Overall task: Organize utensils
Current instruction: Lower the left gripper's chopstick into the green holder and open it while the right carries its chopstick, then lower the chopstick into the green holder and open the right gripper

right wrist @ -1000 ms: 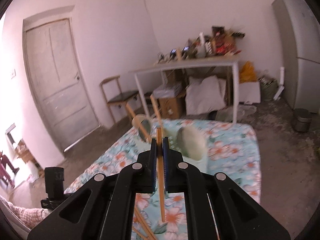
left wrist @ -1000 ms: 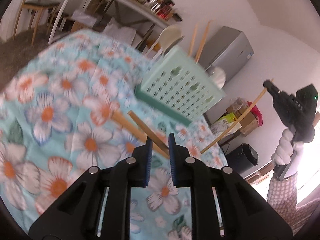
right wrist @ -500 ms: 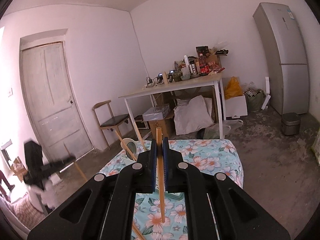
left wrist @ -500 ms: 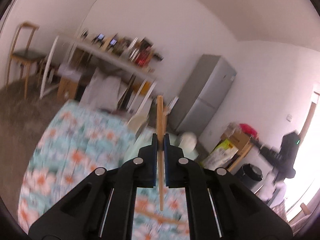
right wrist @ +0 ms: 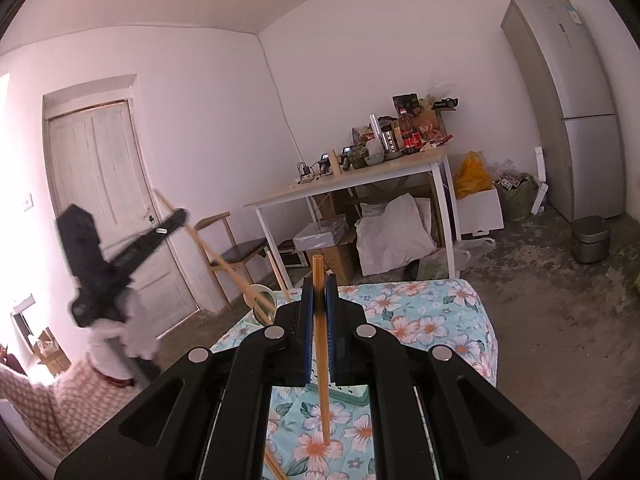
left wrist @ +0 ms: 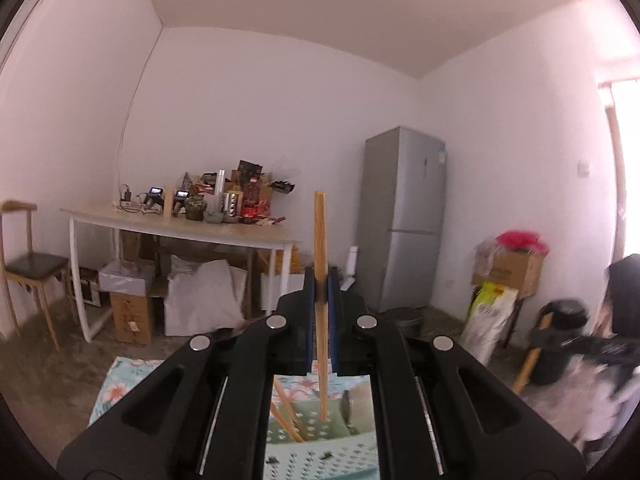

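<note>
Left tool (left wrist: 321,280) clamps an upright chopstick (left wrist: 320,240) above the mint basket (left wrist: 320,456); right tool (right wrist: 319,292) clamps another chopstick (right wrist: 320,344)

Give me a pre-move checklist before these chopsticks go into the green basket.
1. Left claw shut on its chopstick: ok.
2. Right claw shut on its chopstick: ok.
3. Both chopsticks stand roughly upright in their claws: ok.
4. Left chopstick's lower tip over the green basket: ok, in the left wrist view.
5. Right chopstick over the basket: not ok; below it lies the floral cloth.
6. Free room in the basket, where other utensils already stand: cannot tell.
</note>
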`<state>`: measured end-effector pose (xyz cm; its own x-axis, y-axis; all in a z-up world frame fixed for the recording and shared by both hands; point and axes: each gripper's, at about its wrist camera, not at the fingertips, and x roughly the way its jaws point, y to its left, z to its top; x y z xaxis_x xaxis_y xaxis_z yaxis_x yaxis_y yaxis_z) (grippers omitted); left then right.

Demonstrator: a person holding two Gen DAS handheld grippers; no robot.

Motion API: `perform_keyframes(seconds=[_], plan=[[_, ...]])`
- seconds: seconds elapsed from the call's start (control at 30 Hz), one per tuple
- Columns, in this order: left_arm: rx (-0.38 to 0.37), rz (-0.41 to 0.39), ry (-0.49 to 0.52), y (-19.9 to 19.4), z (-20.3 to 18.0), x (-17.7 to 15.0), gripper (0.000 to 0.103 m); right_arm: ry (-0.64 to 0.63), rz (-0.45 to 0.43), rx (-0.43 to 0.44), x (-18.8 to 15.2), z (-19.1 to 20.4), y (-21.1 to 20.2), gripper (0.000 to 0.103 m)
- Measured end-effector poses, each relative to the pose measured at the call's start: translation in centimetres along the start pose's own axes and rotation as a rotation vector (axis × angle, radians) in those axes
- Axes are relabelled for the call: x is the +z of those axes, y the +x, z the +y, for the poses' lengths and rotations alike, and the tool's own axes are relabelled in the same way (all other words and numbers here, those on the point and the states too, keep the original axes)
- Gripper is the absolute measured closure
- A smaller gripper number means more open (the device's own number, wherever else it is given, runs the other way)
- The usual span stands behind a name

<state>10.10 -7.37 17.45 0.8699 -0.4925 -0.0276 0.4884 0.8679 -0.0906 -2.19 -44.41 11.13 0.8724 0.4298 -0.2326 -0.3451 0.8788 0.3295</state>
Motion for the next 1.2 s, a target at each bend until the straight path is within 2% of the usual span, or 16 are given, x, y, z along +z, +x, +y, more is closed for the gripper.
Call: perform_keyframes(seconds=[0.13,0.23,0.33,0.4,0.7,0.83,1.0,1.1,1.2], plan=[[0.017,0.076,-0.004,3.7,0.0,-2.3,0.098,0.003,0.012,0.004,-0.1,-0.4,0.6,0.097],[-0.008,0.162,-0.085,5.6,0.9,-4.0,0.098,0.003,0.027,0.005,-0.1,-0.7,1.2,0.097],[-0.038,0.200,-0.174,5.9,2.3,-5.0,0.095,0.002,0.039,0.002,0.0,-0.9,1.6,0.097],[-0.037,0.206,-0.199,5.2,3.0,-5.3,0.076,0.002,0.044,0.003,0.0,-0.8,1.8,0.097],[-0.016,0.163,-0.243,-0.3,4.7,-5.0,0.043,-0.027,0.021,0.035,1.3,1.7,2.2,0.097],[0.008,0.155,-0.262,-3.0,5.6,-5.2,0.035,-0.044,-0.011,0.067,2.7,3.4,2.6,0.097],[0.064,0.164,-0.274,-6.6,7.0,-7.1,0.027,-0.051,-0.051,0.115,5.3,5.3,3.8,0.097],[0.125,0.182,-0.232,-8.1,7.4,-8.8,0.023,-0.057,-0.063,0.121,6.6,6.2,4.7,0.097],[0.161,0.233,-0.215,-9.2,7.9,-11.1,0.022,-0.069,-0.068,0.106,7.5,6.8,5.9,0.097]])
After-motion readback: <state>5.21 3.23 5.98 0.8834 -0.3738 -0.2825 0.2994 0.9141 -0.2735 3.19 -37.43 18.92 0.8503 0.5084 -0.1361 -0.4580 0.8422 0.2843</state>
